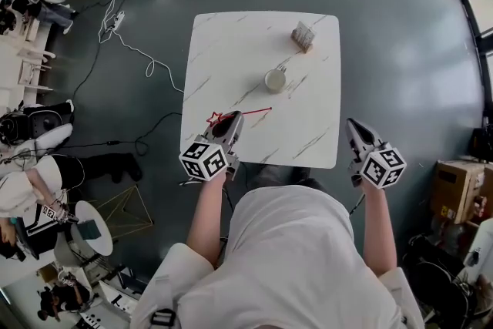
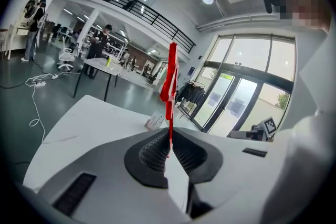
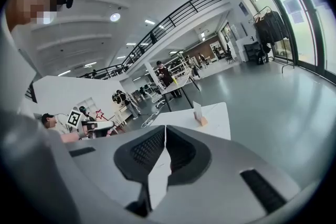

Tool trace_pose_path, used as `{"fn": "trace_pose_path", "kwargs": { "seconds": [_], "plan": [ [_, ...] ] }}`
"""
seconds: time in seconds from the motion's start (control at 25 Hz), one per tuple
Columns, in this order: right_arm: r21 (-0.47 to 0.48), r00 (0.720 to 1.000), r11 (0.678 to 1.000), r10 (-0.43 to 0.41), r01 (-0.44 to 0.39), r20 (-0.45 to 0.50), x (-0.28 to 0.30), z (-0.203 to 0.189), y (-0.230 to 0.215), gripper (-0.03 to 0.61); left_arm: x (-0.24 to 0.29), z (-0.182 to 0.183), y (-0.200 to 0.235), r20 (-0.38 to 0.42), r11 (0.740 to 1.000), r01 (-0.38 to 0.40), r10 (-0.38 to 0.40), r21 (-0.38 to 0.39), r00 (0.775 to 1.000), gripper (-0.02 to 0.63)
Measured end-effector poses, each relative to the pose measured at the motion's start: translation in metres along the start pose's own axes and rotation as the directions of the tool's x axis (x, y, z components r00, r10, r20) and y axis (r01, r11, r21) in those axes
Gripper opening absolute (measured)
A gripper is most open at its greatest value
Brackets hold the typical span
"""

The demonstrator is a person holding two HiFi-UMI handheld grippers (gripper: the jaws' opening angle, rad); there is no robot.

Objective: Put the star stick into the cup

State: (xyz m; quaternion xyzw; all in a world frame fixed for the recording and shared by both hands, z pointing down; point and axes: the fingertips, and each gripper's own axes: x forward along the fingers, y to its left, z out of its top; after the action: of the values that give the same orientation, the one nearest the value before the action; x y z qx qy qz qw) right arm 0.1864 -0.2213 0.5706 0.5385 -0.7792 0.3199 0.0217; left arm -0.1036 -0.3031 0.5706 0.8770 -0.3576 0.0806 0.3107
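Note:
My left gripper (image 1: 230, 120) hovers over the near left part of the white marble table (image 1: 308, 142), shut on the red star stick (image 1: 245, 114). The star end lies by the jaws' left side and the thin stick runs right toward the table's middle. In the left gripper view the star stick (image 2: 170, 81) rises straight up from between the shut pads of my left gripper (image 2: 169, 138). The small pale cup (image 1: 275, 80) stands near the table's centre, a short way beyond the stick's tip. My right gripper (image 1: 352, 125) is off the table's near right corner, and the right gripper view shows this gripper (image 3: 165, 135) shut and empty.
A small wooden card holder (image 1: 303, 36) stands at the table's far right, also in the left gripper view as the card holder (image 2: 155, 121) and in the right gripper view as the card holder (image 3: 199, 115). Cables (image 1: 131, 50) trail on the dark floor left of the table; people sit at far left.

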Motion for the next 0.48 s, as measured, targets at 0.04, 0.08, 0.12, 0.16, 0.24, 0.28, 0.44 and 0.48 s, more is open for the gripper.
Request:
{"fn": "trace_pose_path", "kwargs": {
  "seconds": [0.04,0.08,0.12,0.16,0.24,0.28,0.44,0.48],
  "plan": [
    [0.002,1.0,1.0,-0.012,0.012,-0.003,0.001,-0.002,0.0,0.026,0.007,0.001,0.005,-0.005,1.0,0.008,-0.008,0.002,1.0,0.025],
    [0.004,1.0,1.0,-0.026,0.026,-0.005,0.002,-0.004,0.0,0.026,0.015,0.002,0.01,-0.01,1.0,0.014,-0.014,0.007,1.0,0.025],
    [0.01,0.999,0.999,-0.039,0.039,-0.006,0.004,-0.006,0.001,0.026,0.022,0.003,0.016,-0.015,1.0,0.018,-0.018,0.012,1.0,0.025],
    [0.019,0.999,0.999,-0.051,0.051,-0.007,0.006,-0.01,0.001,0.026,0.029,0.004,0.021,-0.019,1.0,0.02,-0.019,0.017,1.0,0.025],
    [0.047,0.998,0.996,-0.068,0.069,-0.012,0.012,-0.019,0.003,0.026,0.043,0.005,0.034,-0.028,1.0,0.016,-0.015,0.025,0.999,0.025],
    [0.062,0.997,0.995,-0.077,0.078,-0.016,0.016,-0.024,0.004,0.026,0.052,0.005,0.041,-0.036,0.999,0.011,-0.01,0.034,0.999,0.025],
    [0.103,0.993,0.987,-0.118,0.12,-0.023,0.025,-0.033,0.007,0.026,0.09,0.004,0.058,-0.081,0.997,0.019,-0.013,0.08,0.997,0.025],
    [0.11,0.991,0.985,-0.13,0.132,-0.023,0.026,-0.034,0.008,0.026,0.099,0.002,0.059,-0.093,0.996,0.032,-0.024,0.084,0.995,0.025]
  ]
}}
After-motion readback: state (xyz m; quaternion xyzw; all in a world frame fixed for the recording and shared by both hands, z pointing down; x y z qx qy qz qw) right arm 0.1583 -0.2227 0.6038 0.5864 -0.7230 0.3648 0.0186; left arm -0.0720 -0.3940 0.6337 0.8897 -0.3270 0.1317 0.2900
